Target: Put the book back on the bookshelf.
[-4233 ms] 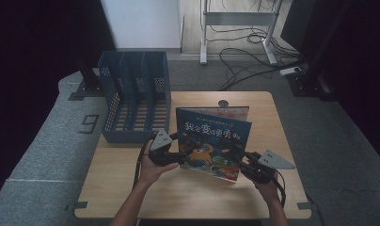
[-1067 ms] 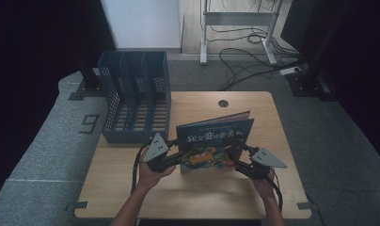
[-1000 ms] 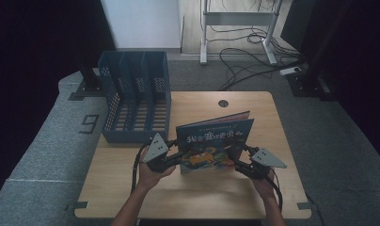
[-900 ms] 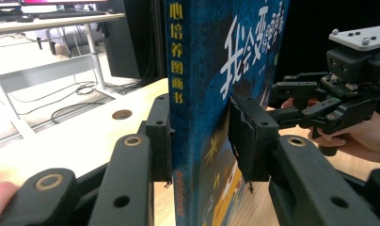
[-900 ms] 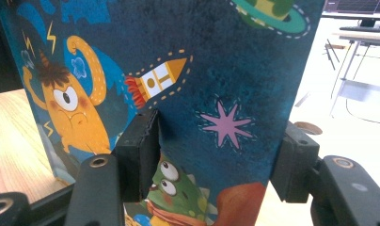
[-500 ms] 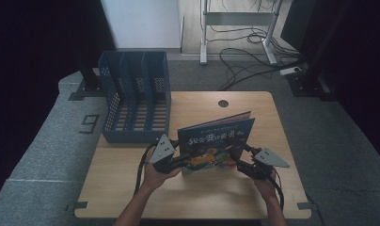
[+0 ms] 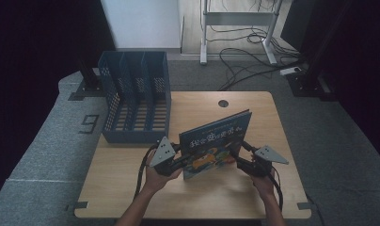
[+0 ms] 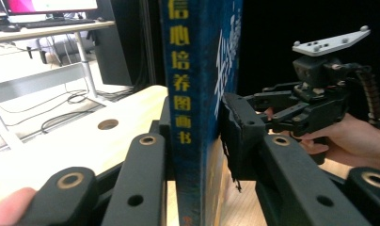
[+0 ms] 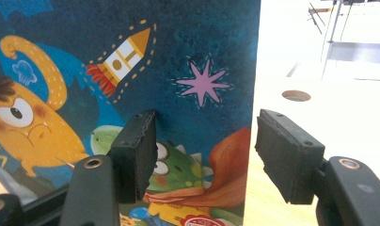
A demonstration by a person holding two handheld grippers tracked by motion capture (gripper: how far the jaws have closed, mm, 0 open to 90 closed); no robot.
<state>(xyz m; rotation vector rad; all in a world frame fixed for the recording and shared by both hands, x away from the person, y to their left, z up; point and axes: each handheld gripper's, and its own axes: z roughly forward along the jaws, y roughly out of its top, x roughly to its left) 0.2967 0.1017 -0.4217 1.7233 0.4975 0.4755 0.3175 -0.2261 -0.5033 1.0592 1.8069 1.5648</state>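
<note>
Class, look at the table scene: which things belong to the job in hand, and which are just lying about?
In the job:
book, stood upright
left tool, closing on its spine
right tool, at its other edge
file rack

Lying about:
floor cables
metal stand

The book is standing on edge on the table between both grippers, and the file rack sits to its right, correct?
Not quite. In the high view the blue file rack sits to the left of the book, toward the table's far left corner. The book does stand on edge between the left gripper and right gripper.
</note>
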